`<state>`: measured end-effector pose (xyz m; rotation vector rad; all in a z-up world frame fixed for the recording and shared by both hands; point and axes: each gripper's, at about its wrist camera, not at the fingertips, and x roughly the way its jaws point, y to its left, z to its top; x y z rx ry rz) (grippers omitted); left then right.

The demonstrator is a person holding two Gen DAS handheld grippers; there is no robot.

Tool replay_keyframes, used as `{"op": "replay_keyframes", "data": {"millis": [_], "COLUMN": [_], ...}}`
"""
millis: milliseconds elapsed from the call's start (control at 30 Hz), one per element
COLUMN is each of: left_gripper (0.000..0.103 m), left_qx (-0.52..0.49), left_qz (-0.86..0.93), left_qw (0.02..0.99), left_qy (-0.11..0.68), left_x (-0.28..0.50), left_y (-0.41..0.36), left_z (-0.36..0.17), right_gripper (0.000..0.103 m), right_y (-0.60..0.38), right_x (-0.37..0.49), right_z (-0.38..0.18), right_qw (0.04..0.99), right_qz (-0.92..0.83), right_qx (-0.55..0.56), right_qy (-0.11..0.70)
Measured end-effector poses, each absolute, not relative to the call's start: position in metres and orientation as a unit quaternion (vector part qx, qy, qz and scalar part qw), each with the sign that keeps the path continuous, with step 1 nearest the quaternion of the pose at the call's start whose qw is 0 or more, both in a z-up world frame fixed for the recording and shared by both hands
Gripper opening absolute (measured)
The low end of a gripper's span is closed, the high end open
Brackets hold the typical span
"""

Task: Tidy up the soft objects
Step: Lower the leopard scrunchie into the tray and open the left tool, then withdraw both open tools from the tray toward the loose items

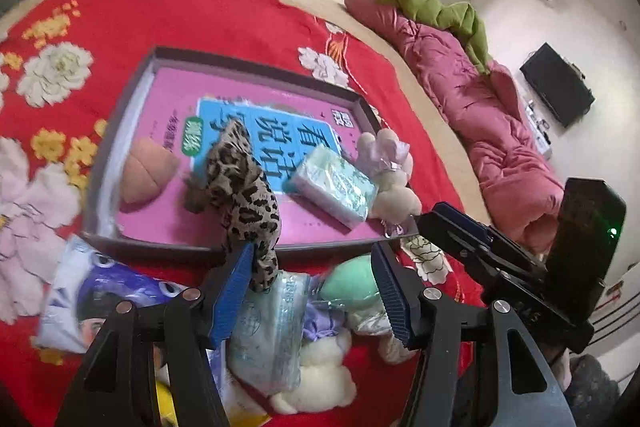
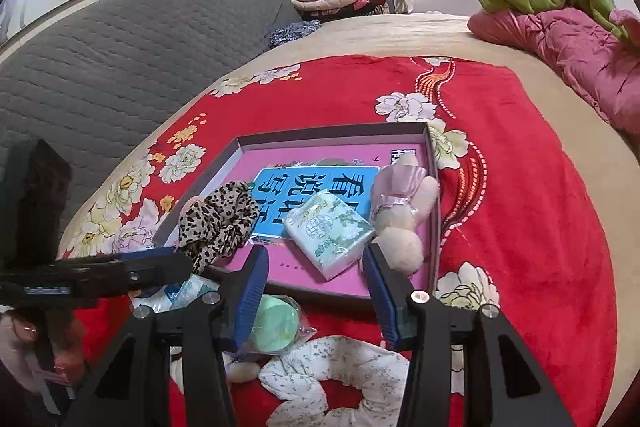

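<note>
Left wrist view: left gripper jaws spread wide, nothing clamped. The left blue pad touches or overlaps the tail end of the leopard-print scrunchie, which drapes over the near rim of the shallow box; whether there is contact I cannot tell. Under the jaws lie a tissue pack and a green plush. In the box: peach plush, second tissue pack, pale plush toy, and a book printed 看, 说, 话.

Right wrist view: right gripper wide open, empty, hovering at the near box rim. A white floral scrunchie lies below. Bare red bedspread to the right of the box.
</note>
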<state>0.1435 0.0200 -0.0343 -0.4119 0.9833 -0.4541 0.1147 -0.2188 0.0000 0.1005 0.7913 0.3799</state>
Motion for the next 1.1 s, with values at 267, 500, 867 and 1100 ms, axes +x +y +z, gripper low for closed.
{"op": "replay_keyframes", "data": {"millis": [267, 500, 867, 1100], "left_gripper": [0.062, 0.062, 0.064, 0.069], "left_qx": [-0.209, -0.191, -0.186, -0.193], "left_qz": [-0.214, -0.184, -0.182, -0.171], "left_qw": [0.831, 0.834, 0.854, 0.864], "left_qy": [0.468, 0.484, 0.450, 0.432], "left_x": [0.172, 0.202, 0.180, 0.160], "left_y": [0.003, -0.005, 0.011, 0.030], "left_z": [-0.046, -0.063, -0.030, -0.010], "right_gripper": [0.049, 0.049, 0.056, 0.061], "right_y": [-0.226, -0.230, -0.232, -0.229], "right_x": [0.113, 0.112, 0.109, 0.103], "right_z": [0.000, 0.000, 0.004, 0.012], "right_qw": [0.903, 0.902, 0.905, 0.912], "right_qz": [0.177, 0.175, 0.172, 0.169], "right_qx": [0.064, 0.070, 0.073, 0.060], "right_qy": [0.386, 0.388, 0.381, 0.368]}}
